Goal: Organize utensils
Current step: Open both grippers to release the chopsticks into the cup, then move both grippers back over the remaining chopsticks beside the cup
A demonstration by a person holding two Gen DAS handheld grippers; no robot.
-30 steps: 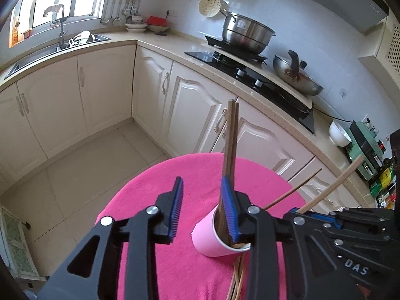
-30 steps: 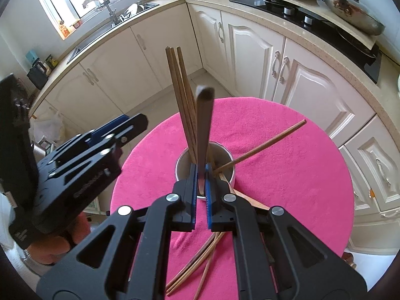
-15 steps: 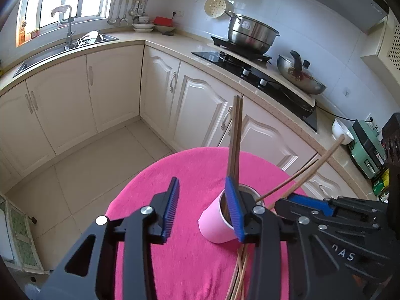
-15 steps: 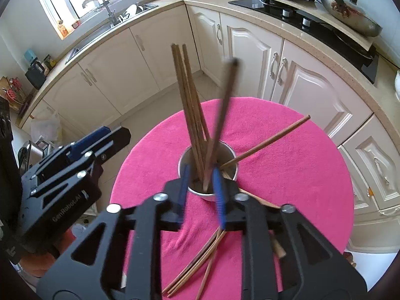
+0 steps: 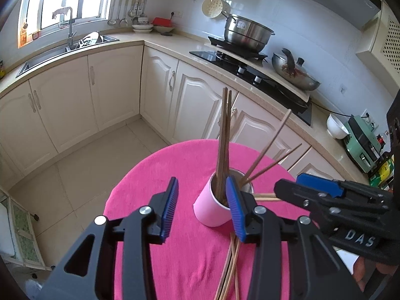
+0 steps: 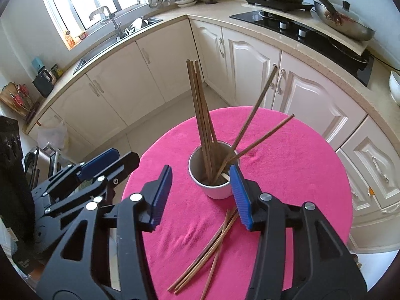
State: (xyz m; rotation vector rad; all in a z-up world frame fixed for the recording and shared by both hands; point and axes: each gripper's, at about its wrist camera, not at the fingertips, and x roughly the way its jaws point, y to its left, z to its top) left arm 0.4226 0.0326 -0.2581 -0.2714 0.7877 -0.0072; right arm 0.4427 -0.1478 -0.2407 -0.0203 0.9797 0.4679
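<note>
A pink cup stands on a round table with a pink cloth. Several brown chopsticks stand in the cup, two leaning right. More chopsticks lie loose on the cloth in front of the cup. My left gripper is open and empty, just before the cup. My right gripper is open and empty, its right finger beside the cup; it also shows in the left wrist view.
Cream kitchen cabinets and a countertop run behind the table. A stove holds a steel pot and a wok. A sink sits under the window. A tiled floor lies left of the table.
My right gripper opened and let go of a chopstick, which now stands leaning in the cup. Both grippers drew back from the cup a little.
</note>
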